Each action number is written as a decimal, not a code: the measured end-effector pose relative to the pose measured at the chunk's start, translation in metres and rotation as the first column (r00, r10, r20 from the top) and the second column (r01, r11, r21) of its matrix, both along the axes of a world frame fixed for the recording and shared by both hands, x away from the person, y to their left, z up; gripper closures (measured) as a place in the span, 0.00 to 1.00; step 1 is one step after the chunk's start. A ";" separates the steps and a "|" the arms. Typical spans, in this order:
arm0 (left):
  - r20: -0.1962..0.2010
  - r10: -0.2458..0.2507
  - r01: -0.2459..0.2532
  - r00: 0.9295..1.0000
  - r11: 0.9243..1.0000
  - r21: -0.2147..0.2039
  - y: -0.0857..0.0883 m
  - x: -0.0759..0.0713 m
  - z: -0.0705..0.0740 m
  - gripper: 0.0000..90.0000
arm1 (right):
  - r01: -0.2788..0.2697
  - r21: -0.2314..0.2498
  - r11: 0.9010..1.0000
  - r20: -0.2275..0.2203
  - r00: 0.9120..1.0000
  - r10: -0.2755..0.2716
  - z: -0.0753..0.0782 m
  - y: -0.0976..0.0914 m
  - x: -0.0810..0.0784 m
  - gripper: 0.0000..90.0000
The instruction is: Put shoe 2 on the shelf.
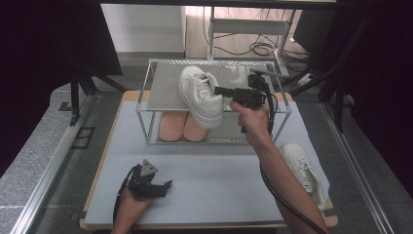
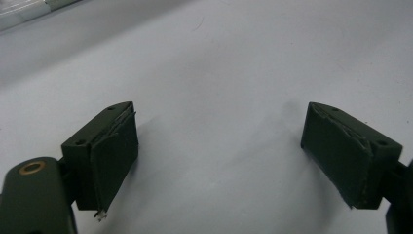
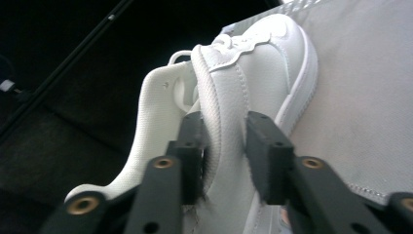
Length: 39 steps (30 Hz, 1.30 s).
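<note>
A white sneaker (image 1: 199, 95) lies at a slant on the top shelf of a small metal rack (image 1: 160, 92), its front end reaching over the shelf's front edge. My right gripper (image 1: 219, 91) comes at it from the right. In the right gripper view the sneaker's padded side wall (image 3: 221, 112) stands between the jaws of that gripper (image 3: 224, 156); the pads sit close on both sides without squeezing it, so it is open. My left gripper (image 1: 168, 185) rests low on the table mat near the front edge, open (image 2: 219, 156) and holding nothing.
A second white sneaker (image 1: 304, 168) lies on the mat at the right, beside my right forearm. A pair of pink slippers (image 1: 182, 127) sits on the rack's lower shelf. The grey mat (image 1: 219, 175) spreads between the rack and the front edge. Dark frames and cables stand behind.
</note>
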<state>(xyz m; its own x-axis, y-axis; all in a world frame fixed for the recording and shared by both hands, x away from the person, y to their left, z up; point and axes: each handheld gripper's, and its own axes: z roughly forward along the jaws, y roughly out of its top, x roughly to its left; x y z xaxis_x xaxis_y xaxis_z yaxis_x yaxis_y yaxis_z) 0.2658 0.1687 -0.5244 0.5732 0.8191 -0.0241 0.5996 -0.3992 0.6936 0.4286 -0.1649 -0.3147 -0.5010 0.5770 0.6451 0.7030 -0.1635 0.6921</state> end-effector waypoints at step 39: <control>0.002 0.005 -0.005 1.000 1.000 -0.006 -0.001 0.000 0.000 0.15 | -0.226 -0.237 0.945 0.226 0.933 0.280 -0.019 -0.013 -0.082 1.00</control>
<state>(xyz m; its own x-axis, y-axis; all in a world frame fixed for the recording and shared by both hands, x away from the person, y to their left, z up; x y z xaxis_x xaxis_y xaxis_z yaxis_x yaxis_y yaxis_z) 0.2657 0.1682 -0.5247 0.5694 0.8216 -0.0281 0.6001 -0.3921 0.6972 0.3463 -0.1776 -0.3333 -0.7785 0.5148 0.3591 0.4989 0.1604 0.8517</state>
